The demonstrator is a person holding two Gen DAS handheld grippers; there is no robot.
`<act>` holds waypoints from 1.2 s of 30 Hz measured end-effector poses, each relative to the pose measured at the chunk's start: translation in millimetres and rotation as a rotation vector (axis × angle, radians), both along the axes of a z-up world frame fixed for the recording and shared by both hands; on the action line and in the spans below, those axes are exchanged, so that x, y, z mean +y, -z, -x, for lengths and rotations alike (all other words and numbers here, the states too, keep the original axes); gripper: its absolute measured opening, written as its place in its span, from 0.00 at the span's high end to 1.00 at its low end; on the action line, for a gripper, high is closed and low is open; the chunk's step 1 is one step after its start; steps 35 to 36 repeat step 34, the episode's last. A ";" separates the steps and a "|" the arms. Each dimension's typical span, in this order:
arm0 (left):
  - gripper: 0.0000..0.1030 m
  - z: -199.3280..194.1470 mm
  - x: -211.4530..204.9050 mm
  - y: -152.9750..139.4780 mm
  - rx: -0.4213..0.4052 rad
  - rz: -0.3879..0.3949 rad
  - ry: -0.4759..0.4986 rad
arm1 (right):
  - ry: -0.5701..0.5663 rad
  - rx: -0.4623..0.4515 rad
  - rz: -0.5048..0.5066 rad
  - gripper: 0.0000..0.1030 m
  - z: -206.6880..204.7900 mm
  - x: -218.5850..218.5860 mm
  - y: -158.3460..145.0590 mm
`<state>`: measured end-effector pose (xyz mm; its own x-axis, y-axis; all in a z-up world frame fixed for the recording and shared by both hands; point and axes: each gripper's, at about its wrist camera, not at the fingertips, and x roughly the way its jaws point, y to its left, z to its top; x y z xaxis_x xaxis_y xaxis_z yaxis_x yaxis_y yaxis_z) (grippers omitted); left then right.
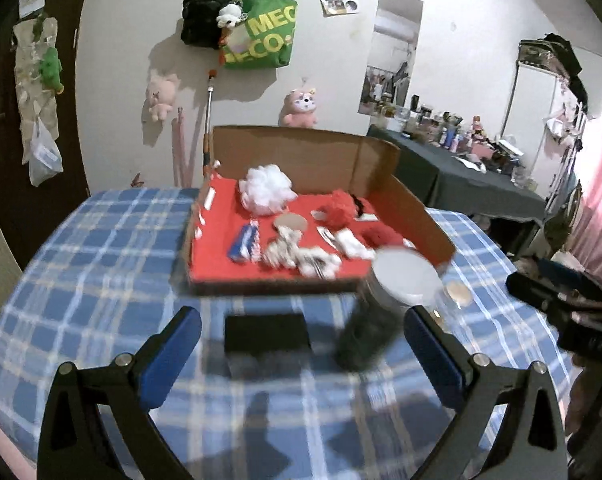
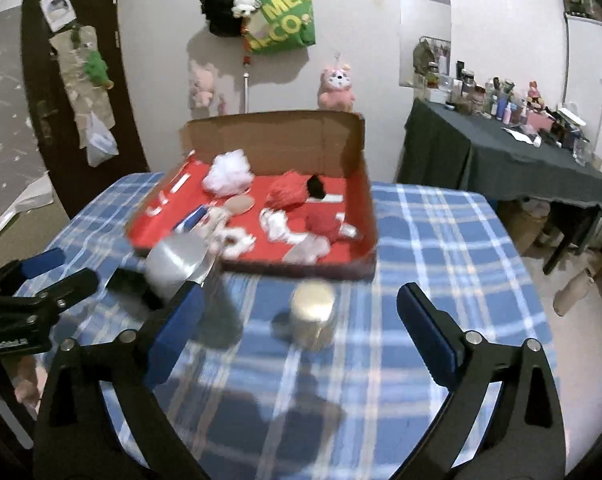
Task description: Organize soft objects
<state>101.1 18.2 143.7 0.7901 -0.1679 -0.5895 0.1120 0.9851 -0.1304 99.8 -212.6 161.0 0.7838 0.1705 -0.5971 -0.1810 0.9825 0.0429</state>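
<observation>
Cardboard box (image 2: 285, 148), long axis across, flap upright

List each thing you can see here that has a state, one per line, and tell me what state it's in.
cardboard box: open, back flap upright
white pouf: lying in the box
tall container: upright, lid on
small jar: upright, capped
left gripper: open, empty
right gripper: open, empty
green bag: hanging on the wall
</observation>
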 end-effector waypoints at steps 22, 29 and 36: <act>0.00 -2.4 -28.1 120.8 0.181 -0.132 -0.058 | 0.090 0.198 0.076 0.03 -2.6 10.5 133.1; 0.00 -3.3 -28.6 121.7 0.179 -0.136 -0.068 | 0.111 0.198 0.065 0.02 -2.2 6.5 134.1; 0.00 -1.8 -29.2 122.5 0.180 -0.133 -0.073 | 0.111 0.199 0.068 0.02 -3.6 6.5 134.4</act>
